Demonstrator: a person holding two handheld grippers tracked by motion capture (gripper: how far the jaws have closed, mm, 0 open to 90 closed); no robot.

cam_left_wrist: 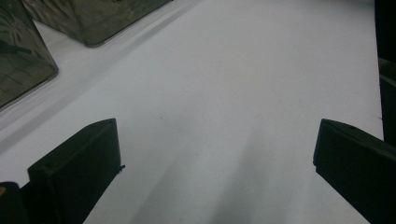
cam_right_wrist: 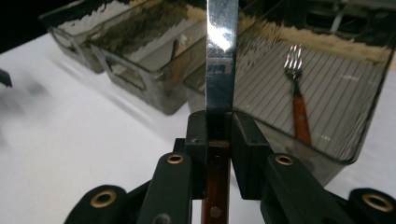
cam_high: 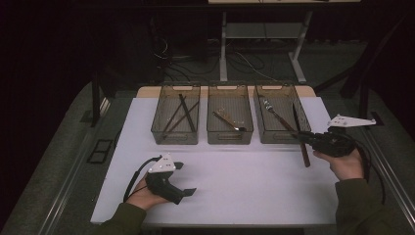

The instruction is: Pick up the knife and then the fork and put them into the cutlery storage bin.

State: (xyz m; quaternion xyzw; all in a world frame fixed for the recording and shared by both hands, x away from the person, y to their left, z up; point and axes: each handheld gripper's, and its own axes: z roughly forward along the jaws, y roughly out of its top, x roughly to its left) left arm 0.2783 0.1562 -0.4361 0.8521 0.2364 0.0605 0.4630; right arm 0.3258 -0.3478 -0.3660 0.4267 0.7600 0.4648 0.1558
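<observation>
While the left gripper (cam_high: 172, 182) was held wide apart and empty over the table (cam_high: 254, 181), a knife (cam_right_wrist: 219, 60) was pinched tight by the right gripper (cam_right_wrist: 219, 140) beside the right bin (cam_high: 281, 120), where blade meets wooden handle. It looked stiff, light and slippery.

White rectangular table (cam_high: 235, 186), a strip of wooden top showing at the far edge. Three smoky translucent plastic bins sit in a row near the back: left bin (cam_high: 175, 133), middle bin (cam_high: 229, 134), right bin (cam_high: 274, 135), just beside one another. Near half bare white.
</observation>
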